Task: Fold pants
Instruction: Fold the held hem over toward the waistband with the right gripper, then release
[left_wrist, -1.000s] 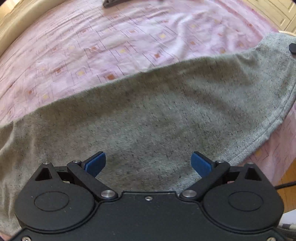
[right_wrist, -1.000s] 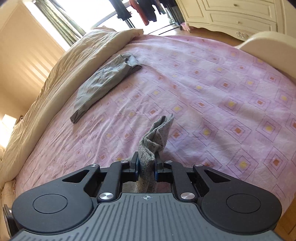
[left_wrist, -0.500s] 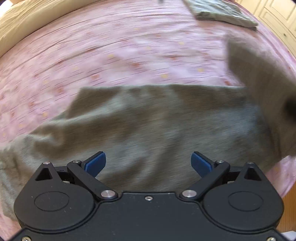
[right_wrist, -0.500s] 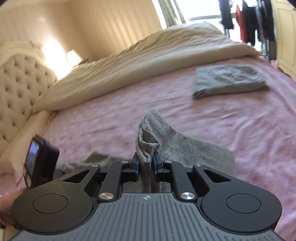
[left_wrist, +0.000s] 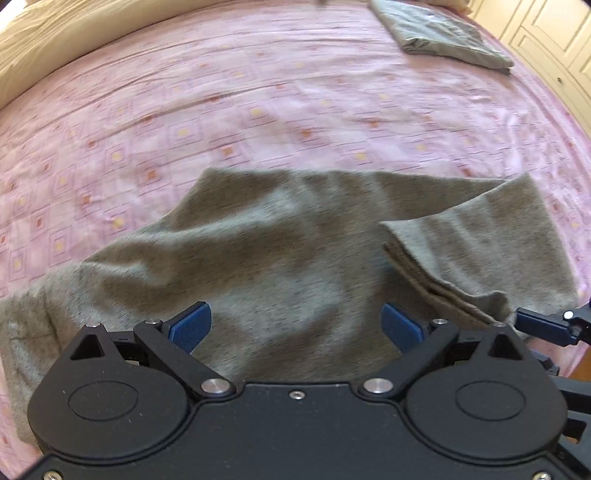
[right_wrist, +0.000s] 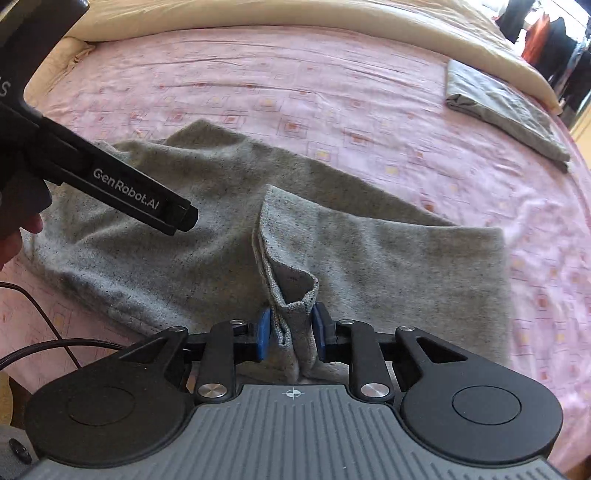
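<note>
Grey speckled pants (left_wrist: 280, 251) lie on the pink patterned bed sheet (left_wrist: 258, 92), with the leg end folded back over the upper part (right_wrist: 388, 258). My left gripper (left_wrist: 295, 325) is open and empty, hovering over the middle of the pants. My right gripper (right_wrist: 291, 332) has its blue pads a little apart, with the bunched hem of the pants (right_wrist: 291, 291) standing between them. The right gripper's blue fingertip (left_wrist: 543, 325) shows at the right edge of the left wrist view. The left gripper's black body (right_wrist: 122, 188) crosses the right wrist view.
A folded grey garment (left_wrist: 450, 33) lies at the far right of the bed, also in the right wrist view (right_wrist: 506, 110). A beige duvet (right_wrist: 295, 14) lines the far side. White cabinet doors (left_wrist: 554, 33) stand beyond. A black cable (right_wrist: 44, 332) runs at the left.
My right gripper carried the leg end across and down onto the pants, and its pads have parted from a tight clamp. The left gripper stayed open above the pants.
</note>
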